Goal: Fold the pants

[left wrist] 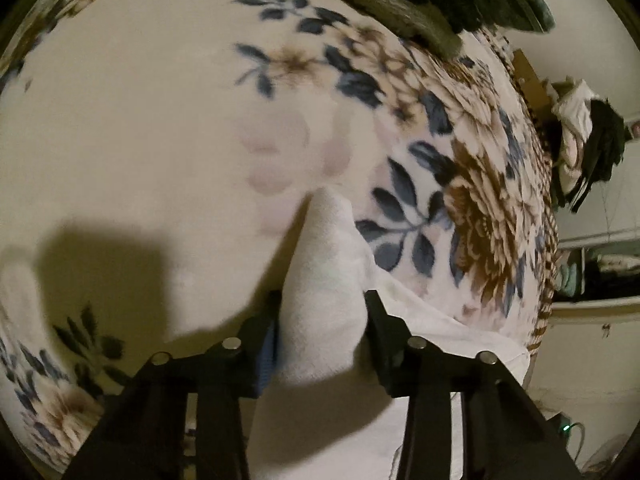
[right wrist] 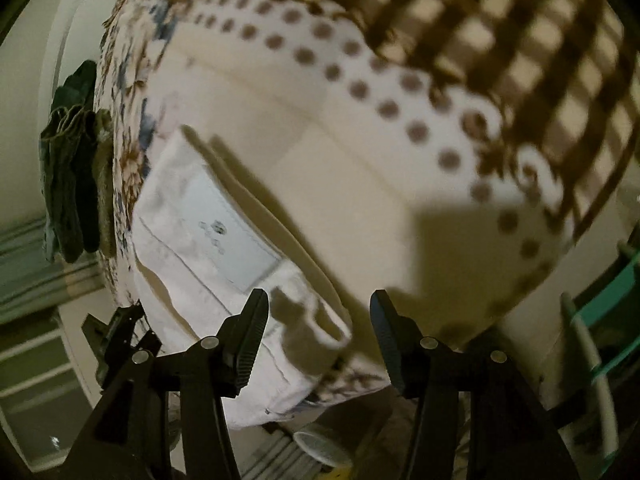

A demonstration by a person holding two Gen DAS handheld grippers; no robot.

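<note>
White pants lie at the bed's edge, back pocket up, one bunched fold standing upright.

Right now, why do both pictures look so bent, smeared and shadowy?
Left wrist view: fisheye lens curves the floral blanket; its pattern is motion-smeared; a hard dark shadow falls beside the white pants. Right wrist view: the dotted border is blurred, and the pants cast a long shadow.
</note>
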